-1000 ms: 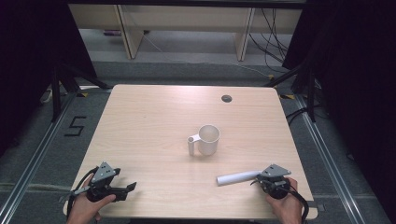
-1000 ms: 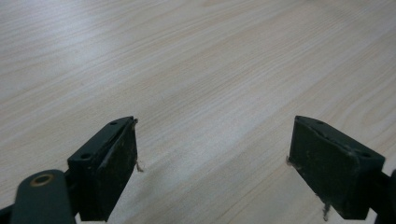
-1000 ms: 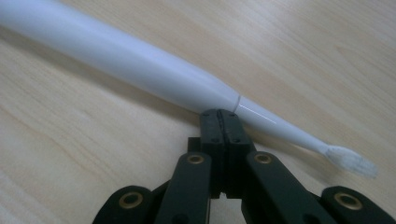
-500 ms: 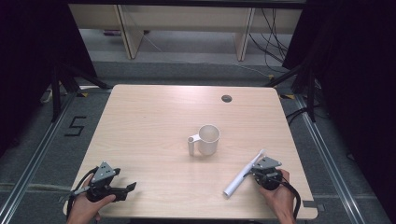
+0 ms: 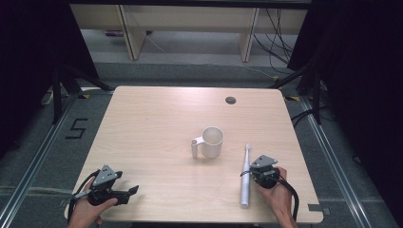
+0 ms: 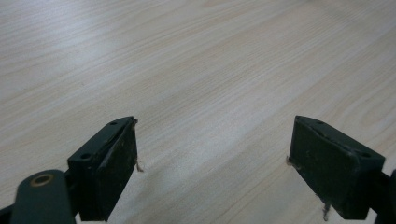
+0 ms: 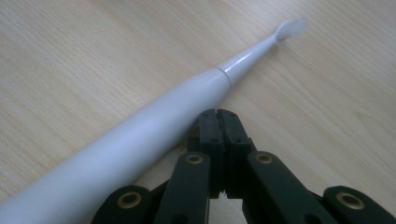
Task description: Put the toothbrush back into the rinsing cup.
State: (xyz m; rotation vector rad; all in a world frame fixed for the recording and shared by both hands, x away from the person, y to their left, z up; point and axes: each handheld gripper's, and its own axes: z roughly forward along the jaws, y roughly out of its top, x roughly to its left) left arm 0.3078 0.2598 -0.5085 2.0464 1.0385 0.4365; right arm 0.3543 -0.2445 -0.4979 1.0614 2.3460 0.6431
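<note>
**A:** Toothbrush (image 7: 154,126) first: how are the jaws of the right gripper (image 7: 218,122) set against it?

**B:** Pressed together, with nothing between them. In the right gripper view the closed tips sit at centre bottom of the frame, and the white handle runs just to their left, touching or very nearly so. It goes from the lower left corner up to the brush head at the upper right. So the gripper is nudging it from the side, not gripping it.

**A:** And in the high view?

**B:** The toothbrush (image 5: 245,176) lies flat on the table (image 5: 152,123) at lower right of the frame, head pointing up toward the mug (image 5: 211,142), which stands near the centre. The right gripper (image 5: 255,172) is right beside the handle.

**A:** What would make the step go well?

**B:** My judgement: if the aim is to line the brush up for a pick, push low and near the handle's middle so it turns rather than rolls away. Then part the jaws and straddle the thick part squarely.

**A:** The other one?

**B:** The left gripper (image 6: 212,154) has its jaws wide apart over bare wood, holding nothing. In the high view it sits at lower left (image 5: 132,191), well apart from the brush.
</note>
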